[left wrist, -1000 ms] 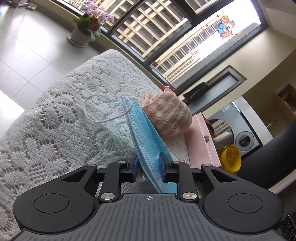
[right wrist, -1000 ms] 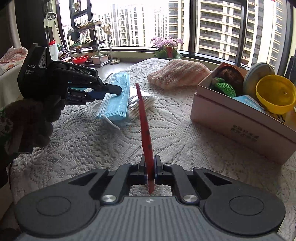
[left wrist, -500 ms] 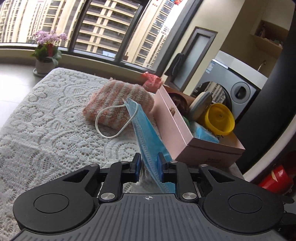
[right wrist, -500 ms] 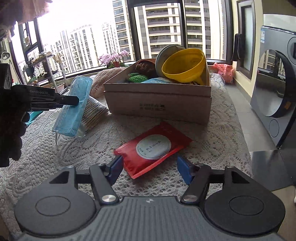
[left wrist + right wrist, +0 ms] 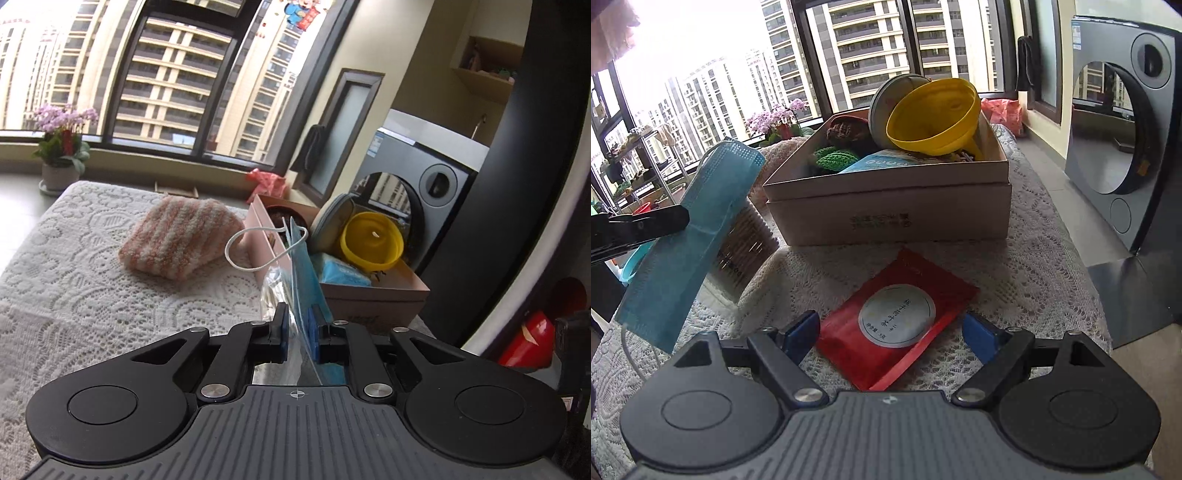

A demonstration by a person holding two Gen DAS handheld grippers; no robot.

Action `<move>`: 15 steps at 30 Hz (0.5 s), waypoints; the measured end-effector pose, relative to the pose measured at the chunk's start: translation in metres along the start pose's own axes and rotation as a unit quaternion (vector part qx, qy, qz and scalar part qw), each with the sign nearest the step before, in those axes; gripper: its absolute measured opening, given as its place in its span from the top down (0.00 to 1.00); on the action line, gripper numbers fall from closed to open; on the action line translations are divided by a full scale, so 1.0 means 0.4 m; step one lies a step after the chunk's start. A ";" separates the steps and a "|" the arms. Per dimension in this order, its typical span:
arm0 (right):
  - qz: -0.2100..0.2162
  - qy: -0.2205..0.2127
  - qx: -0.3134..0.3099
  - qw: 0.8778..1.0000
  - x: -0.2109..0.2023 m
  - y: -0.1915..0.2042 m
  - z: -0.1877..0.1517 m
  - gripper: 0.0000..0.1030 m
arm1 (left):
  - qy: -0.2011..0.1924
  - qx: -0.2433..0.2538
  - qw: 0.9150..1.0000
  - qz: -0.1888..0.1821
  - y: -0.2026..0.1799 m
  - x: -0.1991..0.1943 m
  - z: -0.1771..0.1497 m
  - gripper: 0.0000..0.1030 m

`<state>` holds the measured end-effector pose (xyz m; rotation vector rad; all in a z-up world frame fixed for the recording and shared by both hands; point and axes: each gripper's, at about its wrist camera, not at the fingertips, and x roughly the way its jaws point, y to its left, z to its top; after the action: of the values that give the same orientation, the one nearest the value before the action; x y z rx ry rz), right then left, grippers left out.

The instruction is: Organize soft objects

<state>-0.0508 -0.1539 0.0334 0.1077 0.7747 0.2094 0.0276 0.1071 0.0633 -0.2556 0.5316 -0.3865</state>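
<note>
Only right view shows red packet [image 5: 897, 321] lying flat.

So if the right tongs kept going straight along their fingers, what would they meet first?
Most likely the red packet: it lies flat on the lace cloth between the open right tongs. Beyond it stands the front wall of the pink box. Their height above the cloth is unclear.

occluded: clear packet [image 5: 746, 240] mostly behind blue mask [image 5: 690, 236], contents unclear; box [image 5: 886, 218] print too small to read | red pouch [image 5: 897, 321] label text illegible; its 6 o'clock corner under gripper body | cut off: mask ear loop [image 5: 631, 354] at 9 o'clock edge; washer [image 5: 1126, 122] at 3 o'clock
</note>
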 end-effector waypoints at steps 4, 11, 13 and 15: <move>-0.037 -0.003 -0.023 0.999 0.047 0.053 0.007 0.17 | -0.006 0.005 1.000 -0.007 -0.002 -0.026 -0.005 0.87; -0.045 -0.012 -0.075 0.996 0.059 0.066 0.005 0.21 | 0.013 -0.009 1.000 -0.022 0.013 -0.023 -0.040 0.88; -0.046 -0.015 -0.076 0.996 0.043 0.049 -0.005 0.21 | 0.019 -0.013 1.000 -0.010 0.013 -0.007 -0.053 0.86; -0.042 -0.015 -0.076 0.996 0.029 0.034 -0.014 0.21 | 0.014 -0.023 1.000 -0.002 0.016 -0.001 -0.058 0.86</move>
<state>-0.0488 -0.1380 0.0237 -0.0653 0.7302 0.1849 0.0164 0.1098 0.0420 -0.2962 0.5678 -0.3831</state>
